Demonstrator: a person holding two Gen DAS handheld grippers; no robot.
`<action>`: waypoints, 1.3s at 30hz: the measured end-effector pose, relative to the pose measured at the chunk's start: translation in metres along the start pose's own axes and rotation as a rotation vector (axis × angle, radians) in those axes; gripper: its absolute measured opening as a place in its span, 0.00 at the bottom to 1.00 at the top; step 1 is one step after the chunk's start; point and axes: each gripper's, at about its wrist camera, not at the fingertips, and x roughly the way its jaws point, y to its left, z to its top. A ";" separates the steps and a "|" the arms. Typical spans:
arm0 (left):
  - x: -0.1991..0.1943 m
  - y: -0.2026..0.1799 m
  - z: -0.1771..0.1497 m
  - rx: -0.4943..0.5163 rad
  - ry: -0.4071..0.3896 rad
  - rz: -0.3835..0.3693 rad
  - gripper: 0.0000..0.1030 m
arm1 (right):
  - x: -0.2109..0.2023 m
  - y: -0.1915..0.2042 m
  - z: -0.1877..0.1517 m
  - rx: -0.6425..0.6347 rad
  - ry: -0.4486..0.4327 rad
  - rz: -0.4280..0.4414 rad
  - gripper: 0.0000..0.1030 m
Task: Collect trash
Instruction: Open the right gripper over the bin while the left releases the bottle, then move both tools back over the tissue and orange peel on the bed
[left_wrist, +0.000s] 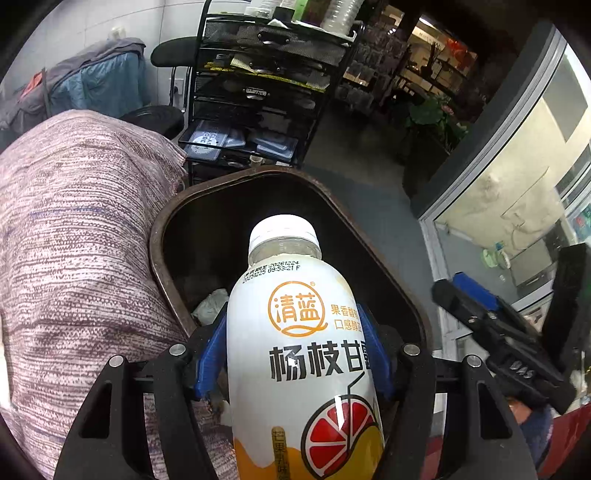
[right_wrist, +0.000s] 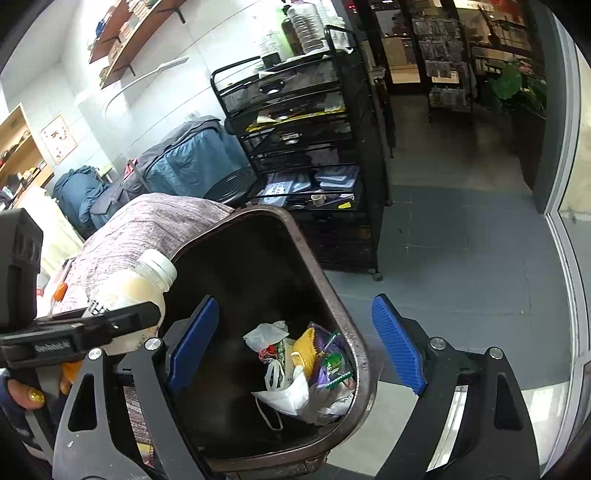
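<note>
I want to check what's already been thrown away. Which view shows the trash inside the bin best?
The right wrist view: it looks down into the brown bin, showing the trash pile of bags, wrappers and a mask. In the left wrist view the bottle held by the left gripper blocks most of it.

This looks like a small shop's back corner. At upper centre stands a black wire-mesh drawer cart (right_wrist: 303, 147) stacked with supplies, brown wooden wall shelves (right_wrist: 129, 40) hold goods at upper left, and hanging packaged merchandise (right_wrist: 443, 70) fills racks at upper right beyond the grey tiled floor (right_wrist: 461, 240).
</note>
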 end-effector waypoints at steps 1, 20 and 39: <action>0.001 0.000 0.000 0.004 0.005 0.002 0.62 | 0.000 -0.001 0.000 0.001 0.000 0.000 0.82; -0.054 -0.013 -0.014 0.112 -0.192 0.104 0.88 | -0.007 0.010 0.002 -0.012 -0.037 0.025 0.83; -0.164 0.064 -0.070 -0.044 -0.439 0.333 0.94 | 0.004 0.149 -0.005 -0.292 -0.047 0.138 0.92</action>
